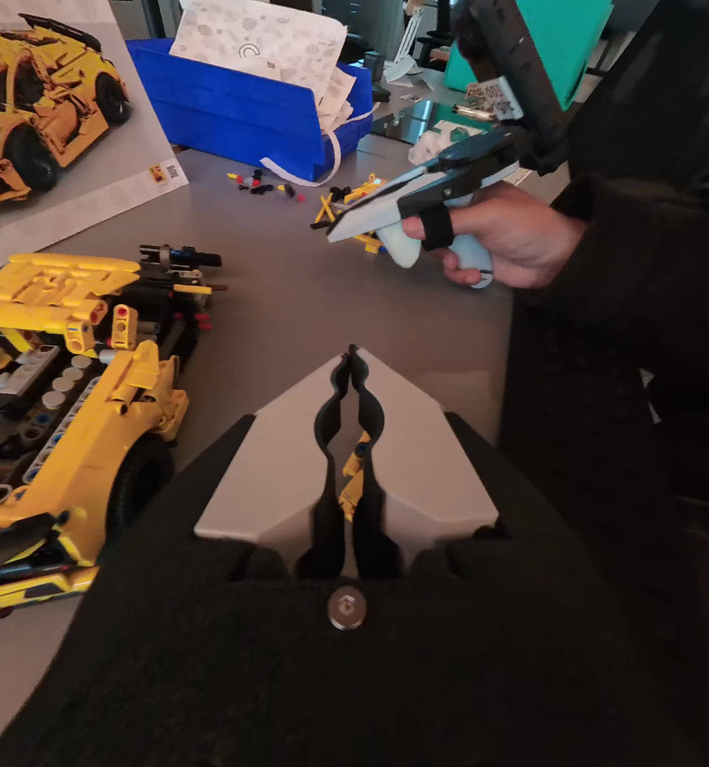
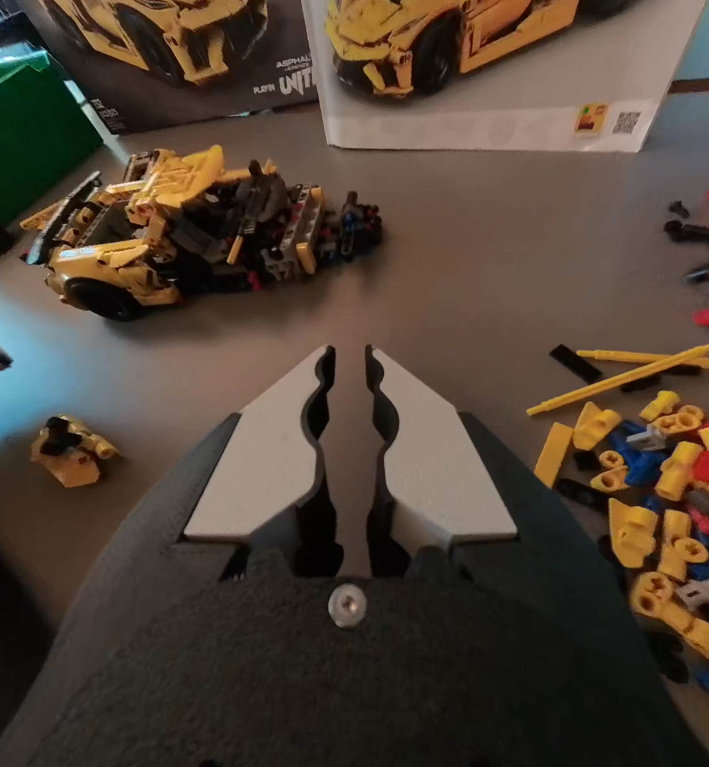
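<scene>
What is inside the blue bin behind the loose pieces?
The blue bin holds crumpled white printed paper bags sticking out above its rim. Anything beneath them is hidden by the bin's wall.

One half-built car (image 2: 203,240), two boxes (image 2: 489,70), two claws (image 2: 349,352).

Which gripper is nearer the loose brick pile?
Right. The right gripper hovers just left of the loose brick pile; the left gripper sits beside the yellow car.

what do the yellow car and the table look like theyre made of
Car: likely moulded plastic bricks, slightly glossy, with visible studs, pins and holed beams. Table: smooth grey top with soft reflections, perhaps laminate or coated metal; cannot tell which.
</scene>
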`<state>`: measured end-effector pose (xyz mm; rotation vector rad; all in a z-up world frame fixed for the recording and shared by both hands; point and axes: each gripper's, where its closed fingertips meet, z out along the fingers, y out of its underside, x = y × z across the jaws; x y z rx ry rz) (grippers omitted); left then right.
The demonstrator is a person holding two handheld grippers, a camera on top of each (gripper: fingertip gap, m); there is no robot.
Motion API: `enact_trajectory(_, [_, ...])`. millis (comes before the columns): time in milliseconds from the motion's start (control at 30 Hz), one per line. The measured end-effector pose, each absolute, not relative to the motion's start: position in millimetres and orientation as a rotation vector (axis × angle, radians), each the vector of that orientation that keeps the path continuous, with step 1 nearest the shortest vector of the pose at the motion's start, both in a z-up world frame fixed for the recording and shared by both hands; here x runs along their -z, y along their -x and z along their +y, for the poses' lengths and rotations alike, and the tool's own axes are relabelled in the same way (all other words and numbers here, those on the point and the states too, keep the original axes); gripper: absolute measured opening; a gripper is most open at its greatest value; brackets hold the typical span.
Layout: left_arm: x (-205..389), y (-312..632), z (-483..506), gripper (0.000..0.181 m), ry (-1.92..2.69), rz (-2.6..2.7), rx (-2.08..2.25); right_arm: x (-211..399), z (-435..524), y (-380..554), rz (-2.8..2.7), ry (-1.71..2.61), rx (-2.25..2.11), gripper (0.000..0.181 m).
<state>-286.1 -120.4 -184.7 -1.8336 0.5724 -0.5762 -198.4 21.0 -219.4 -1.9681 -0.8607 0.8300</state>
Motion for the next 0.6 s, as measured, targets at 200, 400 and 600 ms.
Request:
enact_trajectory(200, [181.8,304.3,-112.4,0.0,1.843,0.468,0.552,215.2,21.9,197.1,-0.794,1.972,-0.916,0.01])
enact_trajectory(400, [180.3,312.4,-110.4,0.0,1.848,0.412,0.567,212.4,28.9,193.8,-0.77,1.934,-0.87,0.021])
enact_trajectory(600, [183.9,310.5,-111.8,0.0,1.864,0.467,0.489,180.9,86.5,156.7,-0.848,1.843,-0.391,0.014])
